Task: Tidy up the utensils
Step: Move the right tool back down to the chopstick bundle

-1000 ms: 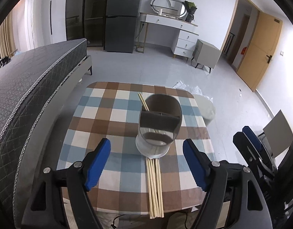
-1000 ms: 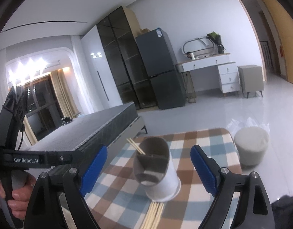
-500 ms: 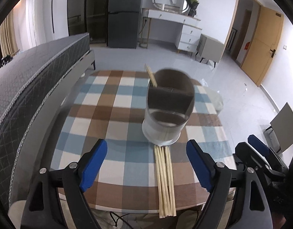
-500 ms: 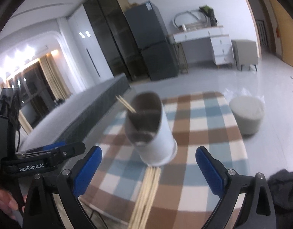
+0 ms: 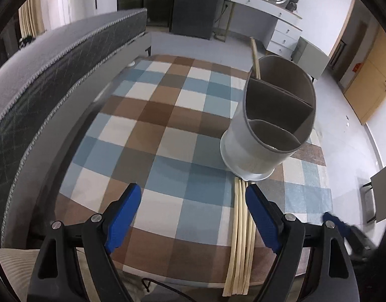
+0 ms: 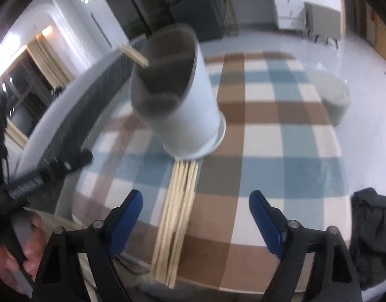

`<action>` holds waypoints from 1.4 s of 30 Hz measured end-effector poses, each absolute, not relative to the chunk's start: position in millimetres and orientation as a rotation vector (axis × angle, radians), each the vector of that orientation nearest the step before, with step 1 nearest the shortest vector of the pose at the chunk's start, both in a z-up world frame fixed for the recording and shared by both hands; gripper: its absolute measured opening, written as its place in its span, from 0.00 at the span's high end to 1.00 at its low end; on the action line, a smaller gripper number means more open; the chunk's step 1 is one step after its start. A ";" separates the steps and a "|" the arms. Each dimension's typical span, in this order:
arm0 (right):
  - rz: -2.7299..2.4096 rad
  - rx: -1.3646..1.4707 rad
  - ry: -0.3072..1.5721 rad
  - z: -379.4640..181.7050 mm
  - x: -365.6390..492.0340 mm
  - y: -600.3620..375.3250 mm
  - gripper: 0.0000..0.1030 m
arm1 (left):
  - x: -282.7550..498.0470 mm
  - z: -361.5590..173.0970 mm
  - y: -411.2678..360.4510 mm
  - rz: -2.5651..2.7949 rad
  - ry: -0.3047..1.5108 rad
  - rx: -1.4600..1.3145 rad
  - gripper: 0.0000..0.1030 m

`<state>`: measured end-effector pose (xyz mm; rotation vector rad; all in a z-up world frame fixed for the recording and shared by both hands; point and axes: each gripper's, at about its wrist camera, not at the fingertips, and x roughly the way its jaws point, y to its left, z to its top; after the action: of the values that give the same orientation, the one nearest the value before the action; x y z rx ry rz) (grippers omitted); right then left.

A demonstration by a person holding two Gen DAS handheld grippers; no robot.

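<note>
A white utensil holder with grey divided compartments stands on the checked tablecloth. A chopstick leans out of its far compartment. Several loose chopsticks lie in a bundle from the holder's base to the near table edge. My left gripper hangs open above the cloth, the bundle just beside its right finger. In the right wrist view the holder and the bundle are blurred. My right gripper is over the bundle, its jaws closing but wide apart, with the chopsticks between them untouched.
A dark quilted bed runs along the table's left side. A round grey stool stands on the floor beyond the far right corner. A black bag lies at the near right. A hand holds the left gripper's handle.
Both grippers have come down toward the table, so holder and chopsticks look larger. The right view has tipped downward onto the bundle. In the left view the holder has slid to the right.
</note>
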<state>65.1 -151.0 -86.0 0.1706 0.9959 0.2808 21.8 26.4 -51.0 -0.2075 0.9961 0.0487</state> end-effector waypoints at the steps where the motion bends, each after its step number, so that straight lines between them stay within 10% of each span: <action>1: 0.284 0.161 1.013 -89.9 67.2 -148.7 0.24 | 23.0 -53.5 27.0 0.048 1.010 -0.210 0.21; 10: 0.297 0.049 1.200 -130.3 108.6 -126.5 0.61 | 32.4 -70.0 32.6 0.065 1.108 -0.214 0.21; 42: 0.312 -0.145 1.292 -152.8 114.1 -92.3 0.76 | 41.1 -79.0 54.7 0.082 1.207 -0.365 0.21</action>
<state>114.1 -92.3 -152.8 -0.1449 1.2923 0.3120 41.1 54.7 -79.0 -0.3649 1.2072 0.0818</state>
